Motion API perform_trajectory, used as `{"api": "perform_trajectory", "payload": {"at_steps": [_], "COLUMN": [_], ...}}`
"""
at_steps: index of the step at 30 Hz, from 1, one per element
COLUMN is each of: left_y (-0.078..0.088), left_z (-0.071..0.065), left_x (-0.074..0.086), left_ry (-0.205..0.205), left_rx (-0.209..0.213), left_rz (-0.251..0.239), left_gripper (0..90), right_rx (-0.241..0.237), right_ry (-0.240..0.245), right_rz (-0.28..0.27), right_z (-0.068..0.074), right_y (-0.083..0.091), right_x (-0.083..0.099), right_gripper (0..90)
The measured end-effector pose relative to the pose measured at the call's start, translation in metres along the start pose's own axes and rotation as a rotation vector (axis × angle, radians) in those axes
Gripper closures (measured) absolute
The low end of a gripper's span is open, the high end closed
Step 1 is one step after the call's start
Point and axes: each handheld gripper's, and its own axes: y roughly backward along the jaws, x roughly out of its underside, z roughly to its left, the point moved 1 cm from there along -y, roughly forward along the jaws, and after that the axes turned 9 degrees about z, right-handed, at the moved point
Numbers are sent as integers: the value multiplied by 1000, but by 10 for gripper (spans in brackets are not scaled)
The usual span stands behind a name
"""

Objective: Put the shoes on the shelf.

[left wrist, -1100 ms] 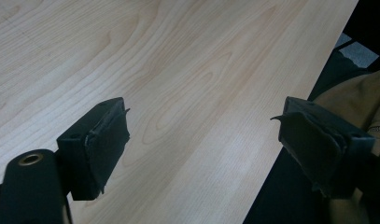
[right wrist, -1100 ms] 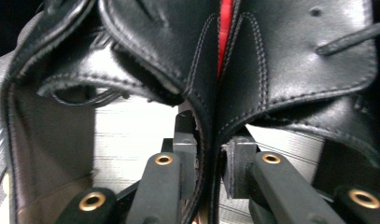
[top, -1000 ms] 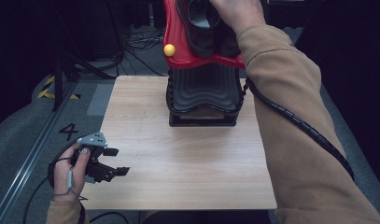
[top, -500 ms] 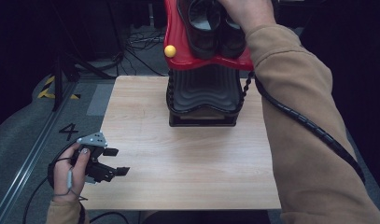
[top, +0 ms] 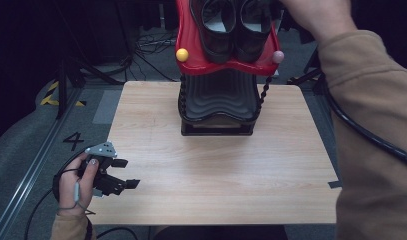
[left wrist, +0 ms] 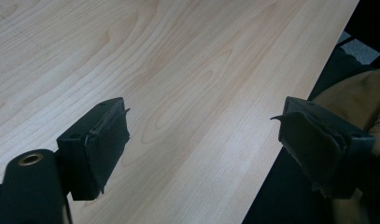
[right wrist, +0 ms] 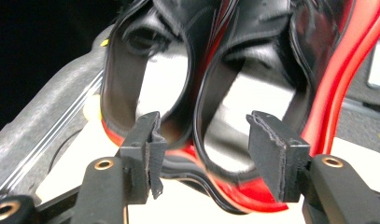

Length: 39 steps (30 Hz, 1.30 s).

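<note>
Shoes (right wrist: 211, 93) are seen set side by side on the red rack's (top: 188, 37) top tier — right gripper (right wrist: 204, 154) jaws just opened off them, left gripper (left wrist: 201, 144) held spread and idle

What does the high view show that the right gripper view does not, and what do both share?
High view alone: the whole table, the left gripper held open at its near left corner, the black rack under the red shelf, and a yellow knob. Right gripper view alone: the right gripper, whose jaws have just been opening, standing wide just short of the shoes with nothing between them. Both share the two black shoes side by side on the red shelf.
</note>
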Motion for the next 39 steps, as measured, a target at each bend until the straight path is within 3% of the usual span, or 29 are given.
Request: {"api": "perform_trajectory", "payload": {"at_steps": [3, 6, 13, 23, 29, 30, 32, 39], "left_y": [0, 0, 0, 1, -1, -1, -1, -6], "left_z": [-1, -3, -8, -9, -7, -7, -7, -8], "left_x": [-1, -2, -5, -3, -2, -3, -3, -3], "left_ry": [2, 0, -11, -13, -4, -6, -8, -5], "left_rx": [-5, -4, -7, -2, -2, 1, -2, 0], "left_rz": [4, 6, 11, 8, 10, 11, 15, 20], "left_gripper": [165, 165, 165, 165, 165, 165, 165, 162], "right_rx": [-22, -43, -63, -136, -189, -224, -238, -275], "right_ry": [39, 124, 190, 264, 330, 352, 359, 413], "right_rz": [-1, -16, -23, -66, -52, -50, -48, -58], "right_z": [-7, -11, -12, -9, -8, -8, -8, -23], "right_y": [8, 9, 13, 23, 11, 5, 1, -37], "right_x": [18, 32, 56, 84, 113, 125, 132, 179], "right_gripper": [442, 435, 419, 385, 377, 374, 374, 376]}}
